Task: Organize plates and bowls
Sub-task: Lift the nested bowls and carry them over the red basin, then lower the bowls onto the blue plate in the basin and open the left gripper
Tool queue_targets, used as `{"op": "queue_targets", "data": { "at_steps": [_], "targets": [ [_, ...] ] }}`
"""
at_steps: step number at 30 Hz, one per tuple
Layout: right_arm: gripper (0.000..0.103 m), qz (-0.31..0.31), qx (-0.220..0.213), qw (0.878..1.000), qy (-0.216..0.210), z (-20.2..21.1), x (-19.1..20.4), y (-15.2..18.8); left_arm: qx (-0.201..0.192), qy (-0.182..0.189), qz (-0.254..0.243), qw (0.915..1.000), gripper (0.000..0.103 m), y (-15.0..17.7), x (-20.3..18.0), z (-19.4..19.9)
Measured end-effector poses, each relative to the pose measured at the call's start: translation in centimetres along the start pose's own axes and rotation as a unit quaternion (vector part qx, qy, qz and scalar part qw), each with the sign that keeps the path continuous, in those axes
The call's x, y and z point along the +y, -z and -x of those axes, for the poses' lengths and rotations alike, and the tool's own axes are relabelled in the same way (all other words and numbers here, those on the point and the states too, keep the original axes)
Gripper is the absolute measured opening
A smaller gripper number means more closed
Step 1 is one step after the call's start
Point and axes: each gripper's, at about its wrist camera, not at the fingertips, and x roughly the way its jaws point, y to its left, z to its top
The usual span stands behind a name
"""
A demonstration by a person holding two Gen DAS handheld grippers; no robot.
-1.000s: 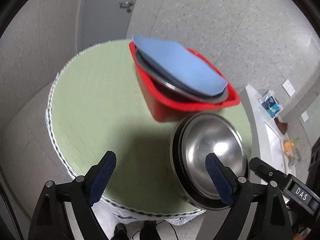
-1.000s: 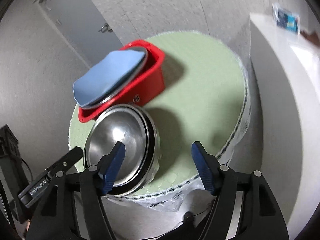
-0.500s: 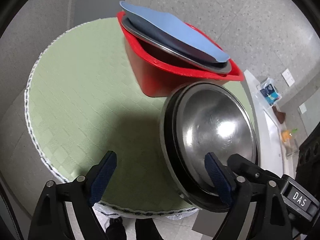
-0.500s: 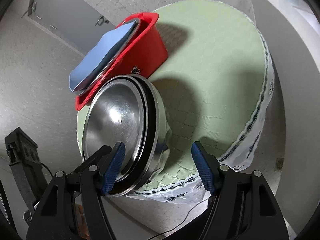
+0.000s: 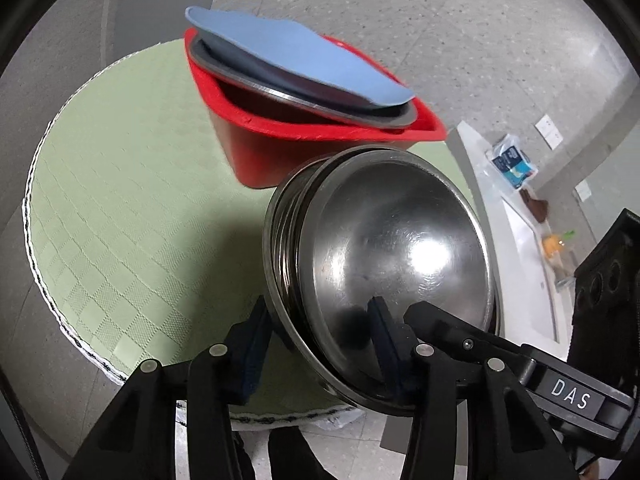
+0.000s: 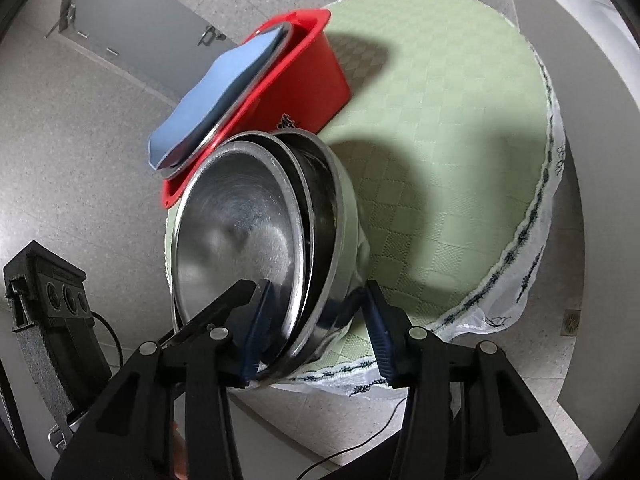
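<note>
Both tongs, left gripper [image 5: 316, 344] and right gripper [image 6: 316, 320], have just been closing onto the nested stainless-steel bowls [image 5: 384, 264] at the round green table's [image 5: 132, 208] near edge; next: separate them.

Nested steel bowls [image 5: 394, 256] beside red bin [image 5: 256, 152], perhaps tilted

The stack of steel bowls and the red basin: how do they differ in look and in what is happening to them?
The stack of steel bowls is round, shiny metal; the red basin is angular red plastic. The stack is clamped at its near rim by the left tongs and right tongs, whose jaws have just been closing; the basin is untouched. The basin holds a steel plate under a blue plate. Both sit on the green table.
</note>
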Motion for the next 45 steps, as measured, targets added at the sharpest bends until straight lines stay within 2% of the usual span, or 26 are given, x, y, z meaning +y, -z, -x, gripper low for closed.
{"op": "queue_targets", "data": {
  "at_steps": [10, 15, 21, 28, 34, 39, 45],
  "targets": [
    [0.047, 0.014, -0.047, 0.999, 0.003, 5.4, 0.8, 0.5, -0.04, 0.028, -0.044, 0.9978, 0.043, 0.7, -1.5, 4.7],
    [0.047, 0.028, -0.073, 0.997, -0.002, 7.7, 2.0, -1.5, -0.074, 0.04, -0.057, 0.9948, 0.043, -1.1, -2.4, 7.0],
    [0.047, 0.052, -0.085, 0.995, -0.019, 7.9, 3.9, -5.5, -0.097, 0.029, -0.049, 0.9936, 0.043, -3.9, -2.1, 7.5],
    [0.047, 0.085, -0.062, 0.993, -0.049, 3.8, 5.9, -10.9, -0.109, -0.01, -0.022, 0.9937, 0.043, -7.4, -1.8, 5.3],
    [0.047, 0.102, -0.021, 0.993, -0.062, -0.8, 6.6, -14.7, -0.094, -0.039, 0.017, 0.9947, 0.043, -10.8, -1.4, 2.0],
    [0.047, 0.102, 0.022, 0.992, -0.069, -4.3, 6.3, -16.4, -0.075, -0.06, 0.042, 0.9945, 0.043, -13.2, -1.1, -0.7],
    [0.047, 0.098, 0.055, 0.992, -0.064, -7.1, 5.5, -17.9, -0.053, -0.068, 0.052, 0.9949, 0.043, -15.4, -0.9, -3.0]
  ]
}}
